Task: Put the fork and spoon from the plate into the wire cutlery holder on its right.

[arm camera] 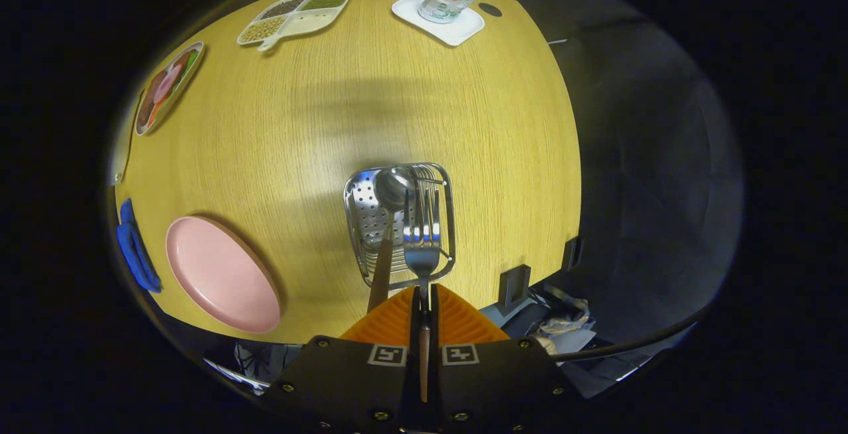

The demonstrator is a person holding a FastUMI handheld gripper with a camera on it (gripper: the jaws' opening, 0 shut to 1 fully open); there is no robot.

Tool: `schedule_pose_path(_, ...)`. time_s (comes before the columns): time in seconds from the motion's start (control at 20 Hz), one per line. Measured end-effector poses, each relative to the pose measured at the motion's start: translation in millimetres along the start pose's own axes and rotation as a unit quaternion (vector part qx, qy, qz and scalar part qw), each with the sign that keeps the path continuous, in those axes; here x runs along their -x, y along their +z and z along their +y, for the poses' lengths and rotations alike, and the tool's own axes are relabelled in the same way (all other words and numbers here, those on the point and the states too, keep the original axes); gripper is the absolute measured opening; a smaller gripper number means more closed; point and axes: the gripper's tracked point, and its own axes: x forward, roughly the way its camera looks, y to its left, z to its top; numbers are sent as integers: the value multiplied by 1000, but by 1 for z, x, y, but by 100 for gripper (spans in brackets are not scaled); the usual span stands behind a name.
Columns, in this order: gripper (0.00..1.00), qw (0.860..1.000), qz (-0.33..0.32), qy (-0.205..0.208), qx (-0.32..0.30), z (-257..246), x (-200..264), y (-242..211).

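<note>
While the gripper [424, 298] is clenched on the fork [422, 248], both fingers pressed against its slim handle with no gap showing between them, the fork's tines reach forward over the near rim of the wire cutlery holder [450, 222], which stands toward the near right part of the tabletop [331, 122]. I cannot tell whether the tines already dip below the rim or hang just above it. A spoon [392, 192] is already in the holder, its bowl up against the far end and its brownish handle slanting back out over the near rim, just left of the fingers. Left of the holder, by the near left edge of the tabletop, lies the pink plate [222, 275], with no cutlery on it. I judge the fork to be light, stiff and smooth: polished metal of that kind is likely to slip or swing under a loose pinch, so the handle's middle or rear looks the soundest place to hold, leaving the head free to go in. Much of the handle is hidden between the fingers, so the exact spot gripped cannot be made out. Glare on the metal blurs where the fork ends and the wires begin. A blue thing [136, 248] beside the plate is cut off at the tabletop's left edge and is too unclear to name.
</note>
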Motion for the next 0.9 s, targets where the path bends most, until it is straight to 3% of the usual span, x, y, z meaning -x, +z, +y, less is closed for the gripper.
schedule_pose_path(0.05,10,1000,-3,-5,3,-2,0,1)
schedule_pose_path(0.1,23,1000,-14,-14,3,-6,4,6)
schedule_pose_path(0.2,67,999,-33,0,-4,-3,14,13)
schedule_pose_path(0.25,73,999,-42,6,-13,-2,16,17)
schedule_pose_path(0.9,73,997,-73,-5,-16,5,44,14)
